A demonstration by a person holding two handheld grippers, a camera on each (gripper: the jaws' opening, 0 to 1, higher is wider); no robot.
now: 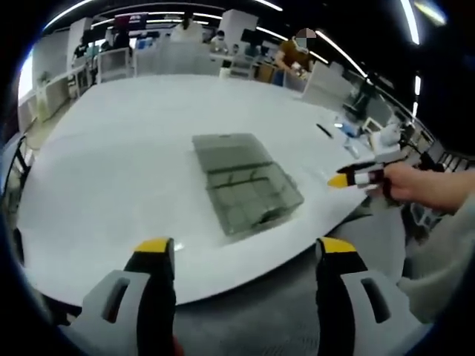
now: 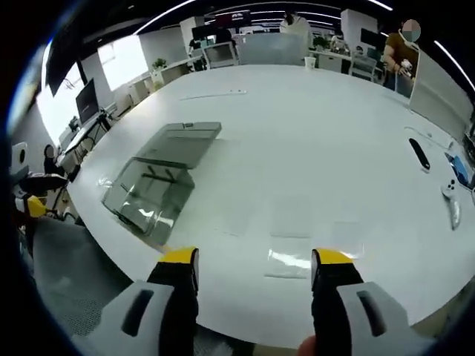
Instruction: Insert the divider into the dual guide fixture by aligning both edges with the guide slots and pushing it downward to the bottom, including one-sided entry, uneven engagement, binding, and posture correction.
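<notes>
Both claws, left and right, hang released; grabbing the clear divider crooked risks one-sided entry, binding in the box

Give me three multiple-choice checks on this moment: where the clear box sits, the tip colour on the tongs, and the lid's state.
1. Where is the clear compartment box?
A. On the white table, near its edge
B. On the floor
C. Held in the tongs

2. What colour are the tips of the left tongs?
A. Red
B. Yellow
C. Green

3. The box lid is:
A. Closed
B. Open, laid back
C. Cannot be seen

Answers:
1 A, the box rests on the tabletop by the near edge.
2 B, both tips are yellow, as on the right tongs.
3 B, the lid lies flat behind the tray.
</notes>
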